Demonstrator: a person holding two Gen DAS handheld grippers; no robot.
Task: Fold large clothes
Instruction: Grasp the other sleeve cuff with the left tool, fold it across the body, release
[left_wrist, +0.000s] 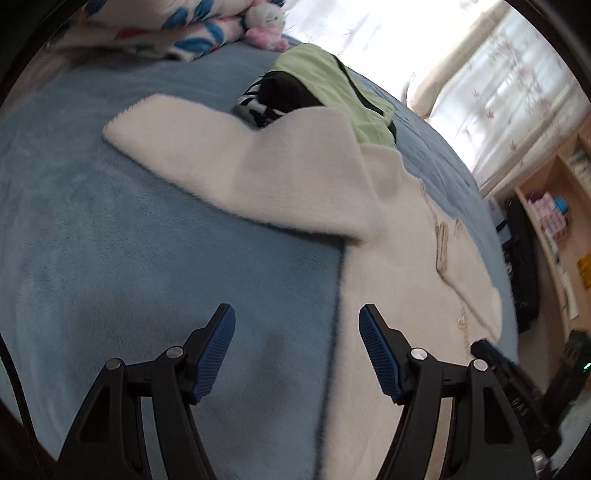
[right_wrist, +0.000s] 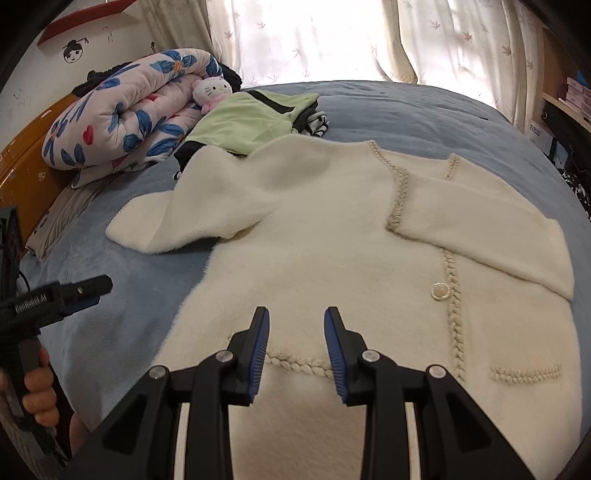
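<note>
A cream fluffy cardigan (left_wrist: 388, 258) (right_wrist: 314, 240) with braided trim and a pearl button (right_wrist: 439, 290) lies front-up on the blue bed (left_wrist: 110, 240) (right_wrist: 424, 110). One sleeve (right_wrist: 480, 232) is laid across the chest. The other sleeve (left_wrist: 207, 162) (right_wrist: 155, 229) sticks out sideways onto the bedspread. My left gripper (left_wrist: 297, 332) is open and empty, hovering over the bedspread just beside the cardigan's side edge. My right gripper (right_wrist: 295, 332) hangs above the cardigan's lower front near a braided pocket line, jaws a little apart with nothing between them.
A pale green garment with black trim (right_wrist: 251, 118) (left_wrist: 332, 85) lies on striped clothes behind the cardigan. A flowered quilt (right_wrist: 122, 122) and a plush toy (right_wrist: 212, 90) sit by the wooden headboard (right_wrist: 22, 173). Curtains (right_wrist: 332, 37) hang behind; shelves (left_wrist: 554, 221) stand beside the bed.
</note>
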